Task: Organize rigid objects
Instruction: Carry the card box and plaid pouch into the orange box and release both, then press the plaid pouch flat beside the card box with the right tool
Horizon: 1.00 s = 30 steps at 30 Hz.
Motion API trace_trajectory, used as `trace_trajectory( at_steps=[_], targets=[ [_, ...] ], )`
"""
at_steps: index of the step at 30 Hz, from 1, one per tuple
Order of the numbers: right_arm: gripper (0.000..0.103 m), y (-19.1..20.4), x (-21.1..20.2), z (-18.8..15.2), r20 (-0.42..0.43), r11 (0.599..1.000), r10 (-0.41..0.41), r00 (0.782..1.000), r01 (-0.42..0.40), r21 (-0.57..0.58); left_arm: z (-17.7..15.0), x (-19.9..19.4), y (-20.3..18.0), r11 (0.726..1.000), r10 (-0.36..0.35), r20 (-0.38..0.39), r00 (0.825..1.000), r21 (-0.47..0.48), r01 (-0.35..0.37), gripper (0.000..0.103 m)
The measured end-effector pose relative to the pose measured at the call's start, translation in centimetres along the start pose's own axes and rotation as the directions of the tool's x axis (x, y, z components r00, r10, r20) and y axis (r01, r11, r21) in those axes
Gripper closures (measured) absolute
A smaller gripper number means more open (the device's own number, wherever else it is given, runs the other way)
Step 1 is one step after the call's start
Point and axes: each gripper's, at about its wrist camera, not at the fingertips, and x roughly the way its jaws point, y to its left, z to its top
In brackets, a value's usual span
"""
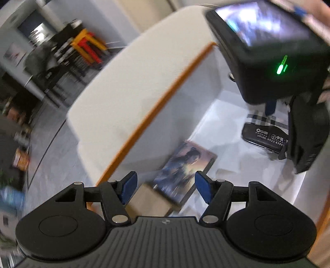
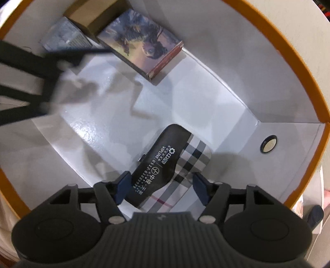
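Blue-padded right gripper (image 2: pixel 160 188) points down into box (image 2: pixel 292 86), jaws spread, pads clear of case (image 2: pixel 165 162). Black case with plaid panel lies flat on white box floor, between the pads, near a corner. Farther off, picture box (image 2: pixel 140 41) lies against far wall, brown carton (image 2: pixel 97 16) beside it. Left gripper (image 1: pixel 166 186) hangs over orange box rim, jaws apart, nothing gripped; picture box and carton below it.

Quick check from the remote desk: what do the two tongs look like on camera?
Both alike: the left tongs and right tongs have blue pads on black linkage arms with silver pivot pins, over a ribbed grey body flanked by round black discs.
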Motion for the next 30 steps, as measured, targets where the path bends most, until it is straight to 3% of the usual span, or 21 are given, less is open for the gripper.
trace_trajectory(
  at_steps=[6, 9, 11, 13, 17, 19, 22, 24, 26, 28, 30],
  targets=[
    [0.038, 1.4, 0.5, 0.3, 0.042, 0.999, -0.024, 0.999, 0.025, -0.023, -1.0, -3.9, 2.0, 0.987, 0.032, -0.018, 0.999, -0.158, -0.034, 0.029],
    [0.04, 3.0, 0.5, -0.2, 0.098, 0.994, -0.013, 0.995, 0.024, -0.108, -1.5, -4.5, 3.7, 0.964, 0.026, -0.055, 0.998, -0.264, -0.04, 0.029],
    [0.041, 4.5, 0.3, -0.2, 0.131, 0.984, -0.005, 0.991, 0.028, -0.178, -2.0, -4.3, 4.5, 0.94, -0.014, -0.102, 0.995, -0.34, -0.022, 0.031],
    [0.041, 6.4, 0.1, -0.1, 0.175, 0.963, 0.005, 0.985, 0.042, -0.268, -2.5, -4.1, 4.9, 0.916, -0.049, -0.13, 0.99, -0.401, -0.007, 0.044],
    [0.046, 9.2, -0.5, 0.1, 0.273, 0.912, 0.041, 0.961, 0.075, -0.402, -3.5, -4.0, 4.9, 0.88, -0.098, -0.149, 0.984, -0.475, 0.016, 0.06],
    [0.047, 9.5, -0.8, 0.5, 0.286, 0.913, 0.039, 0.957, 0.083, -0.4, -4.1, -3.9, 4.5, 0.869, -0.11, -0.151, 0.982, -0.495, 0.021, 0.067],
    [0.035, 8.7, -1.1, 0.6, 0.253, 0.934, 0.037, 0.967, 0.057, -0.352, -4.3, -4.1, 4.0, 0.859, -0.116, -0.147, 0.982, -0.511, 0.025, 0.073],
    [0.033, 7.7, -0.8, 0.5, 0.224, 0.956, 0.017, 0.974, 0.049, -0.288, -5.0, -4.0, 4.1, 0.85, -0.121, -0.138, 0.983, -0.525, 0.031, 0.074],
    [0.036, 6.9, -0.6, 0.1, 0.202, 0.976, 0.055, 0.978, -0.01, -0.219, -5.4, -4.0, 4.1, 0.844, -0.121, -0.131, 0.984, -0.535, 0.033, 0.075],
    [0.051, 6.5, 0.0, -0.4, 0.199, 0.977, 0.118, 0.973, -0.079, -0.197, -5.6, -4.1, 4.1, 0.842, -0.123, -0.127, 0.984, -0.539, 0.036, 0.076],
    [0.053, 6.8, -0.1, -0.6, 0.222, 0.973, 0.113, 0.969, -0.063, -0.221, -5.6, -4.1, 4.0, 0.844, -0.121, -0.127, 0.985, -0.535, 0.035, 0.077]
  ],
)
